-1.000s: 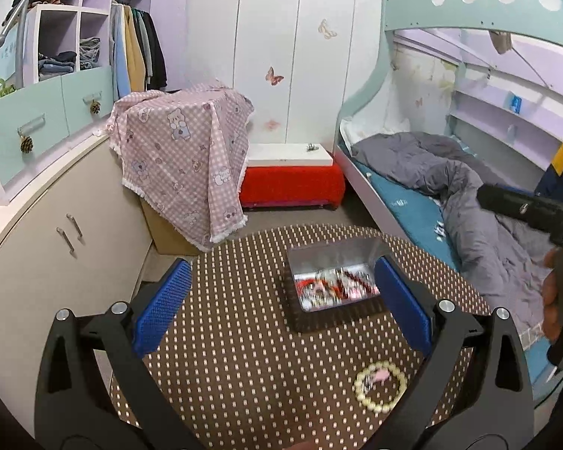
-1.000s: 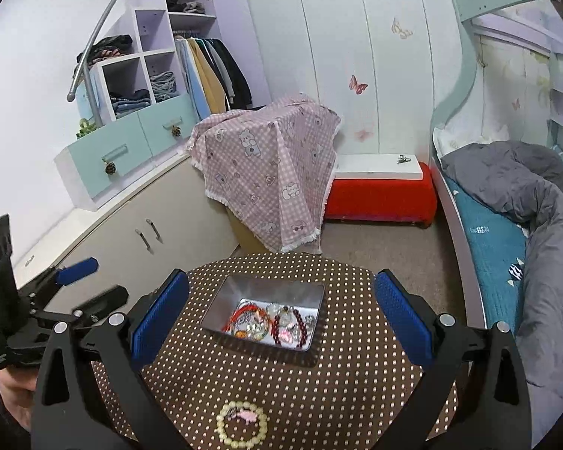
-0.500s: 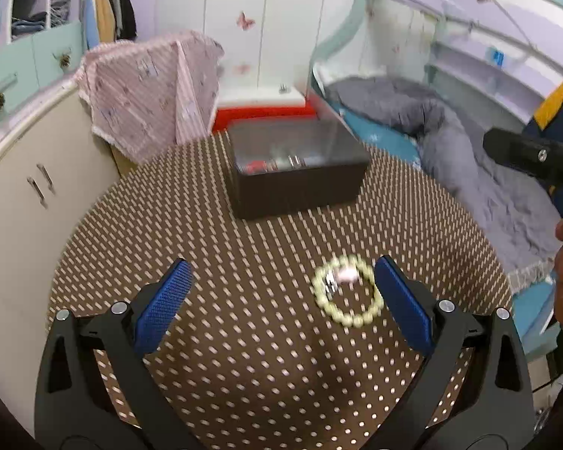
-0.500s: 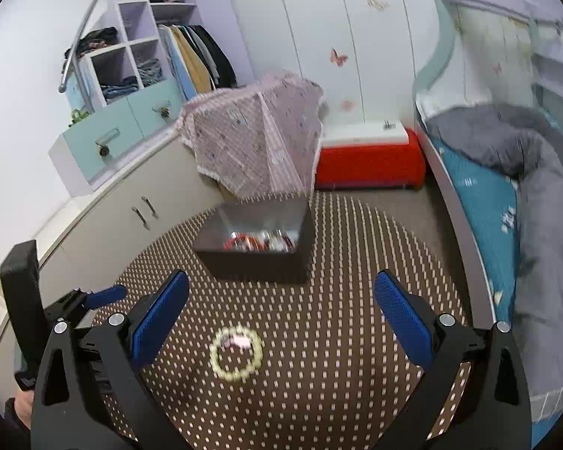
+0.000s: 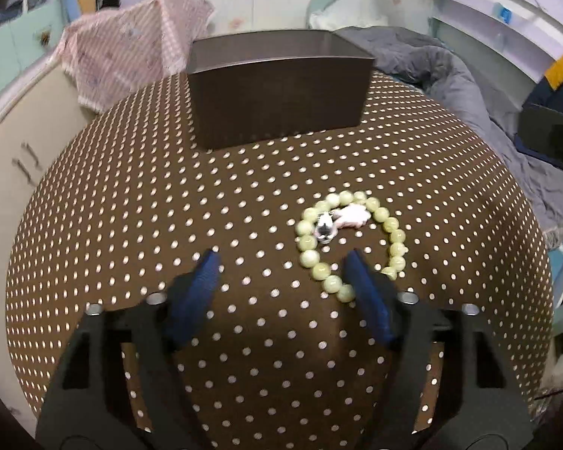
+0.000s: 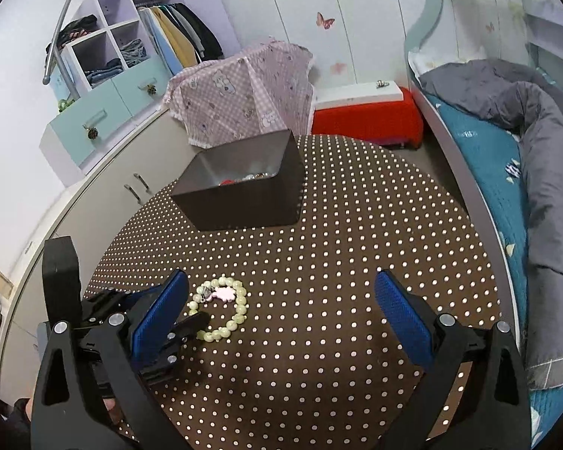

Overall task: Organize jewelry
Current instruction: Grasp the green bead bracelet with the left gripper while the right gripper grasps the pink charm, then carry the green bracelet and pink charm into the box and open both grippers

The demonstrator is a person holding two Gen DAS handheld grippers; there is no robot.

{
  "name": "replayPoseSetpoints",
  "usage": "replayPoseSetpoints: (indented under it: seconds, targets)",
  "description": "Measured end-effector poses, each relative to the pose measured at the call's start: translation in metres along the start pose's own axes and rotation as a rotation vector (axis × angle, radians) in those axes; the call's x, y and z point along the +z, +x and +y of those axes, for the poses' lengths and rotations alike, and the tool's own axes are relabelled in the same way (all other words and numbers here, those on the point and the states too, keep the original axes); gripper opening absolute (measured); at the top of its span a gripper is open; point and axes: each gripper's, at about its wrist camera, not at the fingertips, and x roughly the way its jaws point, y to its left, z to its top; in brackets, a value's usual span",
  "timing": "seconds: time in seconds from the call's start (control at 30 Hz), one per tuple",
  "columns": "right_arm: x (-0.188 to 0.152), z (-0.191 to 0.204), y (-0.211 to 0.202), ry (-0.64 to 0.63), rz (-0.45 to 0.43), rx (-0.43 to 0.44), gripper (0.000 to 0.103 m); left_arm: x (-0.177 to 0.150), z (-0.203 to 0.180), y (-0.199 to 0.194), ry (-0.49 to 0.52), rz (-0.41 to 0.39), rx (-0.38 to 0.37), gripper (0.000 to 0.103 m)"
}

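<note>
Landmark: dark rectangular jewelry box (image 6: 244, 191), standing on the round worktop (image 5: 131, 195) with its brown white-dotted cover; red and mixed jewelry shows inside in the right wrist view.

Pale green bead bracelet (image 5: 351, 240) with a pink charm: flat on the worktop, in front of the box, well apart from it.

Left gripper (image 5: 281, 266): low over the worktop, in front of the box. Its jaws have just been closing and stand half-parted, gripping nothing; one blue pad (image 5: 364, 292) covers the near edge of the bracelet, the other rests clear of it, and whether the pad touches the beads cannot be told.

Right gripper (image 6: 281, 311): jaws wide apart and unloaded, in front of the box.
</note>
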Motion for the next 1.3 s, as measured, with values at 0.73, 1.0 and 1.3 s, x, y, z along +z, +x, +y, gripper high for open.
replayPoseSetpoints:
  seconds: [0.73, 1.0, 1.3]
  targets:
    - [-0.01, 0.041, 0.05, -0.187, 0.13, 0.062, 0.095, 0.008, 0.043, -0.075, -0.07, -0.209, -0.124, 0.009]
    - [-0.018, 0.089, 0.107, -0.375, 0.216, 0.064, 0.069, -0.001, 0.067, -0.068, -0.126, -0.181, -0.065, 0.009]
    - [-0.018, 0.092, 0.093, -0.449, 0.186, 0.065, 0.014, 0.002, 0.077, -0.07, -0.146, -0.188, -0.064, 0.009]
